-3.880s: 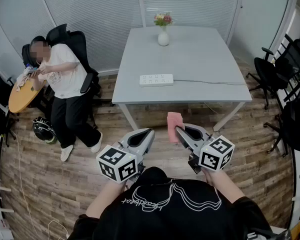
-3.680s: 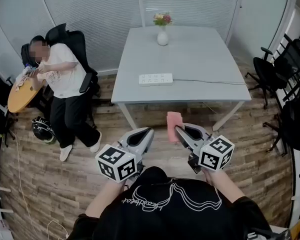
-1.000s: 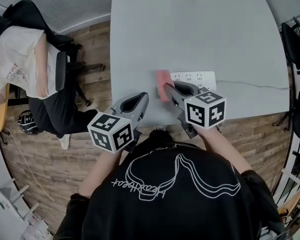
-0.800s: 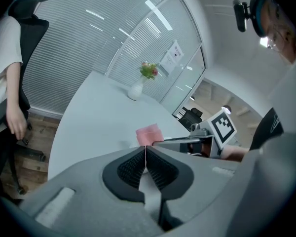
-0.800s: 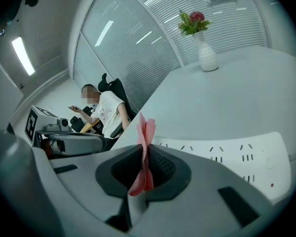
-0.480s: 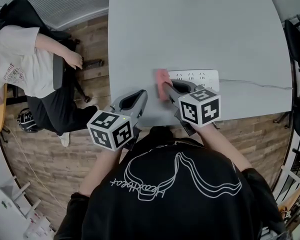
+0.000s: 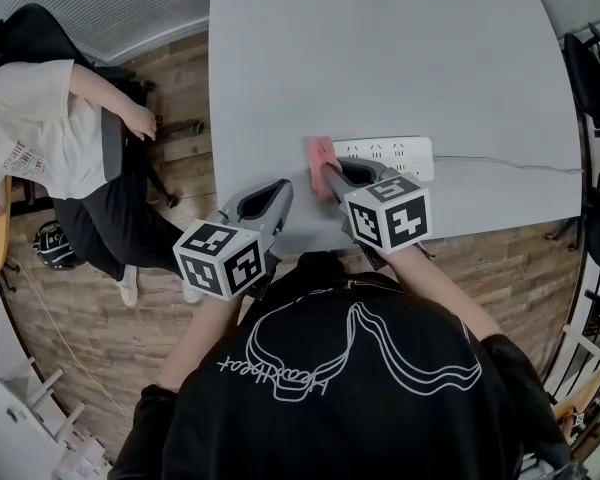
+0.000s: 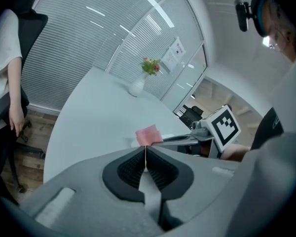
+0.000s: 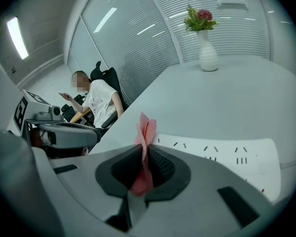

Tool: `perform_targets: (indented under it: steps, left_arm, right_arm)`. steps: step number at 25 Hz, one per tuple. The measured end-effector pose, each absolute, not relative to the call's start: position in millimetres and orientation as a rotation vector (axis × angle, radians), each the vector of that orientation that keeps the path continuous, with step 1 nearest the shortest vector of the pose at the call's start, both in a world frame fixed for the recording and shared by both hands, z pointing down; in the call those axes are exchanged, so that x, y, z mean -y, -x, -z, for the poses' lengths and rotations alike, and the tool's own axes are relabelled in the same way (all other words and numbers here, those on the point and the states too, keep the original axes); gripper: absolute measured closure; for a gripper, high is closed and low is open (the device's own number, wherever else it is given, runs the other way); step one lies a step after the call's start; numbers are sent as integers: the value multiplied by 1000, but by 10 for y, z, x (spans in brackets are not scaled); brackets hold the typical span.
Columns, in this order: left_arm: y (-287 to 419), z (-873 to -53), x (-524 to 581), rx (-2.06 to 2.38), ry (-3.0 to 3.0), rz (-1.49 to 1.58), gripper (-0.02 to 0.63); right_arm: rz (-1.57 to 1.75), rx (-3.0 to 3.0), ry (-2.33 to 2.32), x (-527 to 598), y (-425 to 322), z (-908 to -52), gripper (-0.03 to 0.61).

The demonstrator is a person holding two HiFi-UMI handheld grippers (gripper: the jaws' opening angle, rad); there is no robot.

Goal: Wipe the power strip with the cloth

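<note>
Both pairs of jaws are pressed together: the left gripper [image 7: 279, 188] on nothing, the right gripper [image 7: 328, 172] pinching the cloth [image 7: 320, 154], seemingly touching the power strip [image 7: 388, 154] at its left end on the bench [image 7: 380, 58], so sweep rightward, pressing lightly.

The cloth [image 7: 321, 154] is soft pink fabric, finely textured; the strip [image 7: 390, 151] is smooth white plastic; the table [image 7: 380, 58] is matt grey; the floor [image 7: 90, 338] is grained wood; the right gripper [image 9: 144, 147] is matt grey plastic with ribbed black pads [image 9: 161, 167].
</note>
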State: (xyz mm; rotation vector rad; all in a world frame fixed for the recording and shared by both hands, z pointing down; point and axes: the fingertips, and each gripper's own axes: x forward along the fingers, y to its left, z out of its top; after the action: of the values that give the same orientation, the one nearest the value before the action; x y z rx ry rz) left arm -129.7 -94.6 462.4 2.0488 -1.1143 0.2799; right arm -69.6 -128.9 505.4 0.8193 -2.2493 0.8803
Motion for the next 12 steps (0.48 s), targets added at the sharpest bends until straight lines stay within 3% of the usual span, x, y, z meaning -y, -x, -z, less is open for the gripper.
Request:
perform_targets:
  steps: [12]
  left_arm:
    - [1185, -4608, 959, 1078, -2073, -314, 598]
  right_arm:
    - [-883, 2228, -880, 1315, 439, -5064, 541]
